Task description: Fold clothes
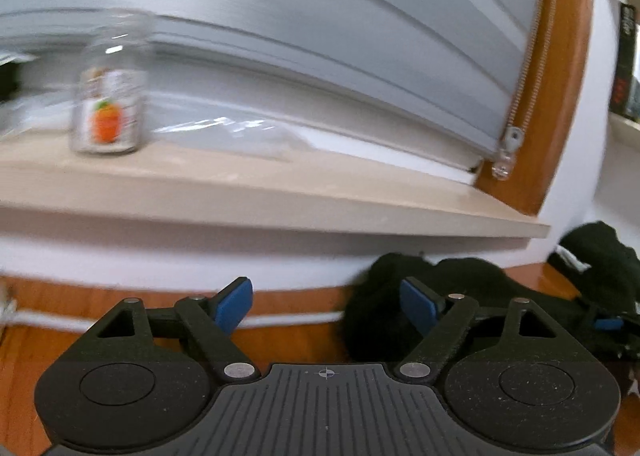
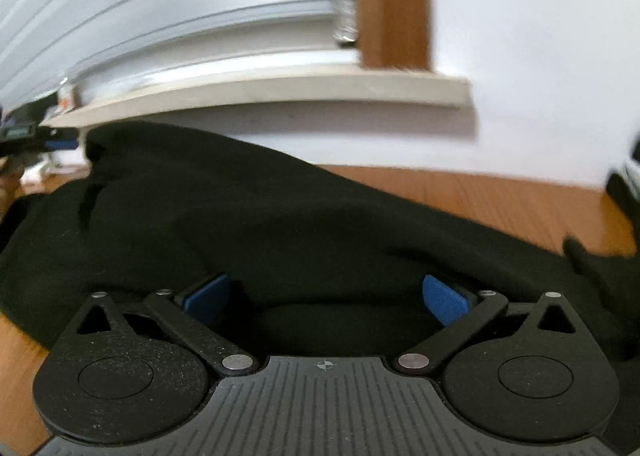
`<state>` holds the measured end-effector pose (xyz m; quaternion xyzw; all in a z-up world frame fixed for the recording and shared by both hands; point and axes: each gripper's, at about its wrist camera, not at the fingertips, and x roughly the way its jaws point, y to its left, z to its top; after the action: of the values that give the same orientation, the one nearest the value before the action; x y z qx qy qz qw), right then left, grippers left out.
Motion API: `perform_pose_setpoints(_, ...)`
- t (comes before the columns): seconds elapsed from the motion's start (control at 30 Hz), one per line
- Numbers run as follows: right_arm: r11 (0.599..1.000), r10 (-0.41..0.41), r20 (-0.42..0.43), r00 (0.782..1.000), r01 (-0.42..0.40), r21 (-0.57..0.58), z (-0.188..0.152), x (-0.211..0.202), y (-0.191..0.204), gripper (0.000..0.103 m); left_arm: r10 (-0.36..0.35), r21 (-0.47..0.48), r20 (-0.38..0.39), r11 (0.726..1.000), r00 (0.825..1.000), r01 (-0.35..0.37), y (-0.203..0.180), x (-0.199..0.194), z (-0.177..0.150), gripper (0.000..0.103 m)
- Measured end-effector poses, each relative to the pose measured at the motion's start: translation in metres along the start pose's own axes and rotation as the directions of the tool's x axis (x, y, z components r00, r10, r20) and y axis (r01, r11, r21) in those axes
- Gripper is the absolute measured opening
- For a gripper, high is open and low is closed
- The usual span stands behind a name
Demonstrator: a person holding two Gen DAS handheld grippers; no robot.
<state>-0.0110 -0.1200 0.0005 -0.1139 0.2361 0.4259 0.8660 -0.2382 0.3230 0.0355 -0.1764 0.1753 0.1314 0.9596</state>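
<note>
Right gripper (image 2: 326,296): jaws wide apart, blue pads (image 2: 446,298) clear of any cloth, nothing pinched. The black garment (image 2: 240,216) fills the middle and lower left of the right wrist view and runs under and ahead of the fingers, so this hand is right on top of it. The cloth's long run goes from the upper left of the frame, where it bunches high under the window sill (image 2: 280,88), down to the lower right, where a loose dark tip lies near the frame edge.

Left gripper (image 1: 326,306): jaws also spread, nothing between them. In the left wrist view the garment (image 1: 460,280) sits at centre right, with the right-hand pad in front of its fuzzy edge; whether it touches I cannot tell. The left-hand pad hangs over bare wooden table (image 1: 280,340).

Judgement: the right hand is the nearer one and is better placed for a hem pinch; the left needs to shift toward frame right.

Room: open wood shows at right in the right wrist view, good for spreading or folding. White wall and sill close off the far side. A glass jar (image 1: 110,84) stands on the sill, upper left, well apart from the cloth.
</note>
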Motion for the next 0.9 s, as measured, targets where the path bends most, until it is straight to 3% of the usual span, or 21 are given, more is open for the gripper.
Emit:
perform_pose_setpoints(0.2,0.988,0.055,-0.001,0.998,-0.054,-0.145,0.025,0.004,0.056,0.102,-0.017,-0.088,0.052,0.996,0.999,0.021,0.021,-0.030,-0.012,0.085)
perform_pose_setpoints(0.3,0.976,0.083,-0.010,0.996,-0.084,-0.203,0.042,0.013,0.089,0.102,-0.037,-0.118,0.106,0.992,0.994,0.049,0.025,-0.037,-0.008,0.103)
perform_pose_setpoints(0.5,0.937,0.144,-0.050,0.988,-0.152,-0.316,0.068,0.039,0.168,0.099,-0.049,-0.187,0.128,0.980,0.991,0.073,0.033,-0.037,-0.007,0.103)
perform_pose_setpoints(0.53,0.925,0.155,-0.052,0.987,-0.163,-0.343,0.071,0.040,0.184,0.096,-0.048,-0.192,0.125,0.979,0.991,0.071,0.034,-0.036,-0.007,0.103)
perform_pose_setpoints(0.6,0.903,0.183,-0.054,0.982,-0.190,-0.386,0.075,0.040,0.215,0.075,-0.047,-0.205,0.121,0.976,0.992,0.071,0.036,-0.036,-0.008,0.103)
perform_pose_setpoints(0.7,0.872,0.240,-0.093,0.966,-0.256,-0.417,0.080,0.041,0.253,0.054,-0.042,-0.227,0.125,0.971,0.991,0.070,0.040,-0.036,-0.008,0.103)
perform_pose_setpoints(0.8,0.843,0.237,-0.121,0.964,-0.266,-0.468,0.081,0.045,0.284,0.047,-0.042,-0.247,0.127,0.966,0.991,0.073,0.044,-0.037,-0.010,0.103)
perform_pose_setpoints(0.9,0.836,0.220,-0.133,0.966,-0.257,-0.484,0.087,0.049,0.300,0.046,-0.034,-0.240,0.108,0.969,0.994,0.059,0.044,-0.035,-0.011,0.103)
